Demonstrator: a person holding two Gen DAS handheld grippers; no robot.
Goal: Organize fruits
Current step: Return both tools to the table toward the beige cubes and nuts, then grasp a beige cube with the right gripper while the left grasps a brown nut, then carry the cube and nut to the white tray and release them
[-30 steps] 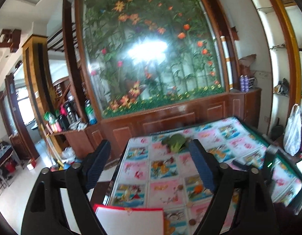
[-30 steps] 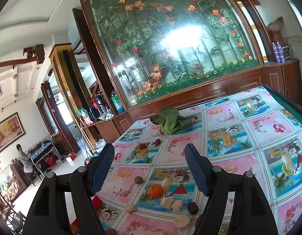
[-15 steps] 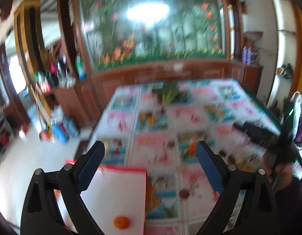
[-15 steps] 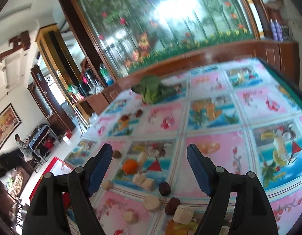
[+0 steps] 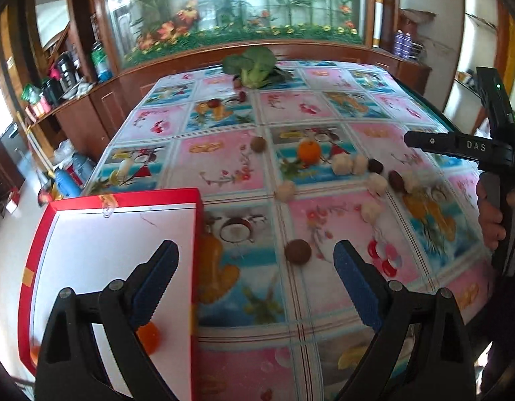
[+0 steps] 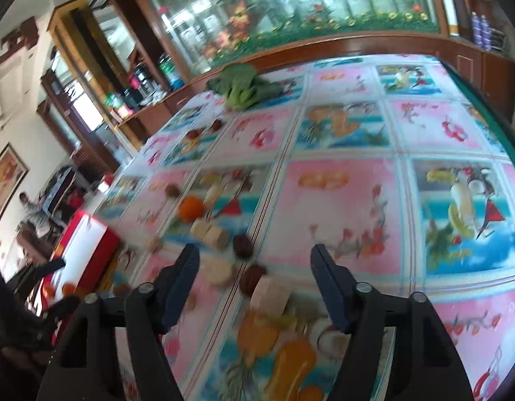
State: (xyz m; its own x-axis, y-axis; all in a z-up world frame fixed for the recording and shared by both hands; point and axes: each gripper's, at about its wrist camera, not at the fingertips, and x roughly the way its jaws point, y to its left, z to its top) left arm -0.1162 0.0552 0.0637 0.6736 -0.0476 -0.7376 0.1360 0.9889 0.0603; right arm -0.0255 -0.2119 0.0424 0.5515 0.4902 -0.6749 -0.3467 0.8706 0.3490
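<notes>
Left wrist view: left claw (image 5: 255, 264) wide, empty; right claw (image 6: 254, 274) closing, pale chunk (image 6: 270, 294) between, unpinched.

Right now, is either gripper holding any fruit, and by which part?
Nothing is held. The left gripper is open above the patterned tablecloth; the right gripper's jaws are closing, pressing on nothing yet.

A large aquarium (image 5: 237, 3) with plants and orange flowers filled the wall at twelve o'clock, set in a curved wooden cabinet (image 5: 324, 51). A head of green leafy vegetable (image 5: 254, 65) lay at the table's far edge, also near twelve. Around ten o'clock a side counter (image 5: 67, 100) carried bottles and a kettle. A framed picture (image 6: 5, 180) hung at nine o'clock in the right view.
</notes>
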